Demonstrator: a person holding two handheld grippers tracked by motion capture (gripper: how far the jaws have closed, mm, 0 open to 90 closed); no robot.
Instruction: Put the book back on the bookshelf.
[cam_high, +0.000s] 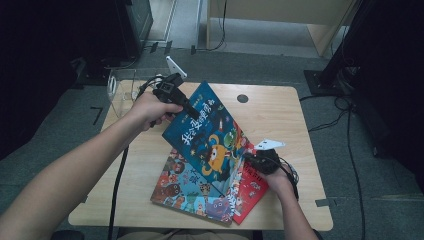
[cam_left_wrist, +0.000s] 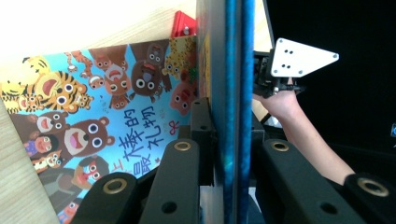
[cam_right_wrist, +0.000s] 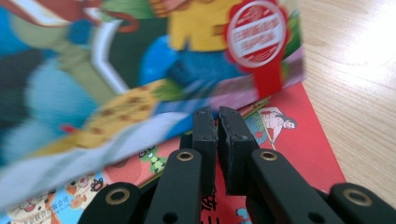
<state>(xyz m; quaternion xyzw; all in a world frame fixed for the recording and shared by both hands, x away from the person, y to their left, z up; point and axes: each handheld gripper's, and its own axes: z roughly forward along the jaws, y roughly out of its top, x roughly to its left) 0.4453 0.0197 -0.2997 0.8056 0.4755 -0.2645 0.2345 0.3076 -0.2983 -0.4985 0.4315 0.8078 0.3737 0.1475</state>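
Dark blue book (cam_high: 207, 132) pinched edge-on by left gripper (cam_left_wrist: 229, 140) fingers; right gripper (cam_right_wrist: 217, 135) fingers pressed together, empty

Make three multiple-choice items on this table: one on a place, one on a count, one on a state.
1. Where does the red book lie?
A. Flat on the table, partly under the animal book
B. Upright against a wall
C. On the floor

2. How many books are there?
A. One
B. Three
C. Five

3. How is the dark blue book?
A. Flat and untouched
B. Lying open
C. Raised at a tilt, clamped at its edge

Key:
1 A: the red book pokes out from beneath the animal book on the table.
2 B: red, animal and dark blue book are the whole pile.
3 C: the left hand-held gripper has its jaws shut on the edge of the dark blue book, which slants up off the pile.
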